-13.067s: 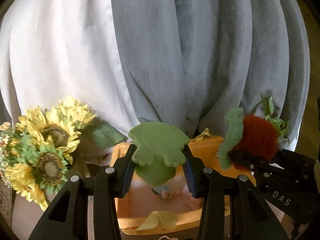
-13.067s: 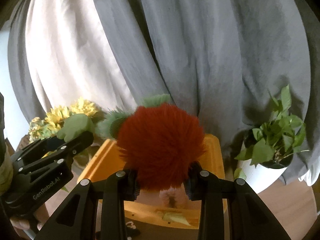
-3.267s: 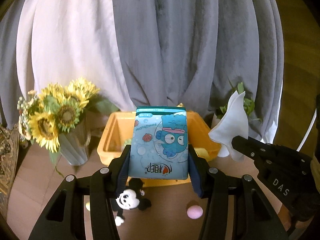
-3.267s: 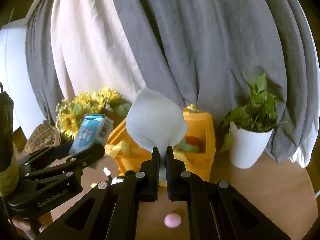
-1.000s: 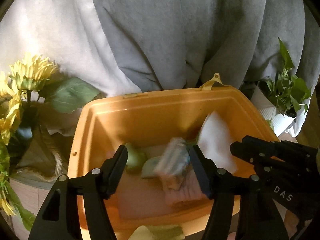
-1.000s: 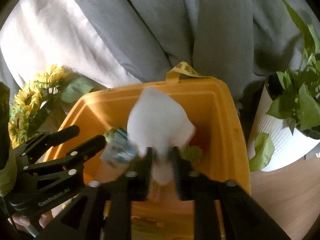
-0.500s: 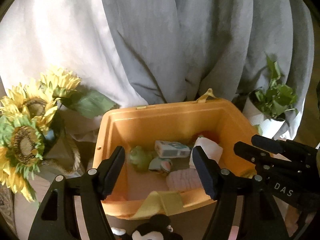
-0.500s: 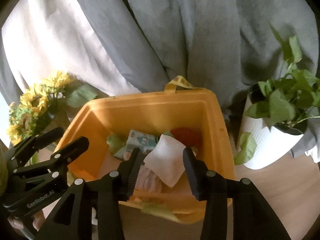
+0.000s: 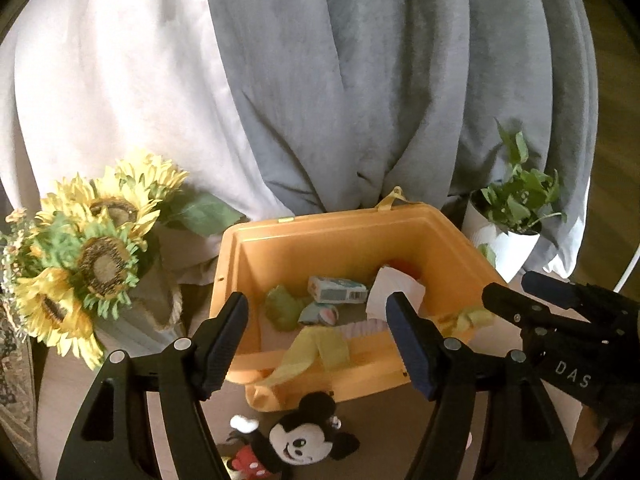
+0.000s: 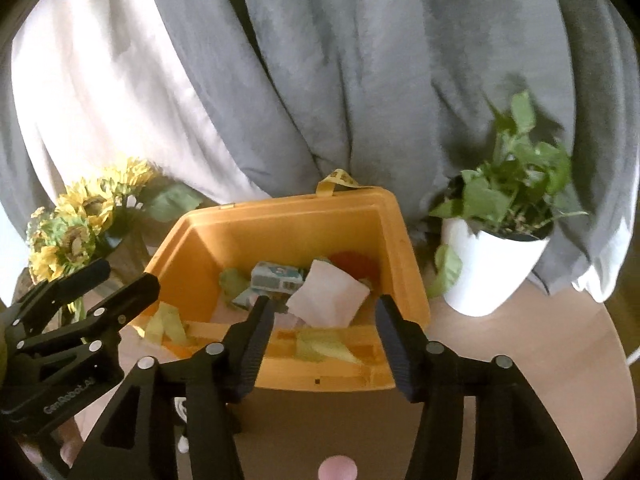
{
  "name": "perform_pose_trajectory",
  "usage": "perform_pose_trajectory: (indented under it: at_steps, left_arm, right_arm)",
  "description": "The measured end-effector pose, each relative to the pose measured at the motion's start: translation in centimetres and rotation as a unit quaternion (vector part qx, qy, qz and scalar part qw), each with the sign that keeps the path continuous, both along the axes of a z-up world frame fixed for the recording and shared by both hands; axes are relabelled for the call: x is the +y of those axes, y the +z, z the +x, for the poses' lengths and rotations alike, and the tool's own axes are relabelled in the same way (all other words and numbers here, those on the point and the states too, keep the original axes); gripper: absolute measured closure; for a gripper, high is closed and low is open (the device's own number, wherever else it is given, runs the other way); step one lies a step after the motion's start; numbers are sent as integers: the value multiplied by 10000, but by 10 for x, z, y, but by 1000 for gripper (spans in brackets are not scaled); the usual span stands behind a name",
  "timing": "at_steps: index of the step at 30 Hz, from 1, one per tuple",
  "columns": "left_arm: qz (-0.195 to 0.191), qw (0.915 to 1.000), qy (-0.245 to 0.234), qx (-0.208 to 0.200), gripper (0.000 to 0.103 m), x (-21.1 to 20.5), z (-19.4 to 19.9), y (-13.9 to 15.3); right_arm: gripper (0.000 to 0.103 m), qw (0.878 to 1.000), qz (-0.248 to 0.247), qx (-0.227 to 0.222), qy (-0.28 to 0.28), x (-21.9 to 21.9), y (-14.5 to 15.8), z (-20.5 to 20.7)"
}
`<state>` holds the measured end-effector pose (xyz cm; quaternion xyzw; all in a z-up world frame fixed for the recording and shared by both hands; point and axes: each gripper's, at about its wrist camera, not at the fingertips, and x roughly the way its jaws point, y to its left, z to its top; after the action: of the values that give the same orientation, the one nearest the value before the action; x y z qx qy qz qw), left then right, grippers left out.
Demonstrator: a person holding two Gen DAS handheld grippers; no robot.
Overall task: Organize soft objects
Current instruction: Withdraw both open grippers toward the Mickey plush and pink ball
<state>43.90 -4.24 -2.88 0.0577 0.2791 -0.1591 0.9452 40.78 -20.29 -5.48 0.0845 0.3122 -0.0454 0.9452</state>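
Note:
The orange bin (image 9: 348,236) (image 10: 280,232) holds a blue tissue pack (image 9: 338,289) (image 10: 278,276), a white tissue (image 9: 394,286) (image 10: 328,298), a green plush (image 9: 282,306) and a red furry toy (image 10: 356,264). My left gripper (image 9: 316,304) hangs open above the bin's near edge with nothing between its fingers. My right gripper (image 10: 323,302) is beside it on the right; its jaws are opening and hold nothing. A Mickey Mouse plush (image 9: 300,444) lies on the table in front of the bin. A small pink ball (image 10: 338,470) lies nearer still.
Sunflowers in a vase (image 9: 100,256) stand left of the bin. A potted plant in a white pot (image 10: 496,264) stands to its right. Grey and white curtains hang close behind. Yellow straps droop over the bin's front wall.
The tissue pack and the white tissue dropped from the jaws into the bin. Both grippers opened wider and pulled back and up. The Mickey plush came into view.

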Motion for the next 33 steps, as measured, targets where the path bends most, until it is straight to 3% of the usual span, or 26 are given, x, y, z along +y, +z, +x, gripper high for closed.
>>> perform_pose_trajectory:
  at_steps: [13, 33]
  left_arm:
    - [104, 9998, -11, -145, 29, 21, -36, -6]
    - [421, 9990, -146, -91, 27, 46, -65, -44]
  right_arm:
    - [48, 9990, 139, -26, -431, 15, -12, -41]
    - [48, 9938, 201, 136, -1081, 30, -43, -81]
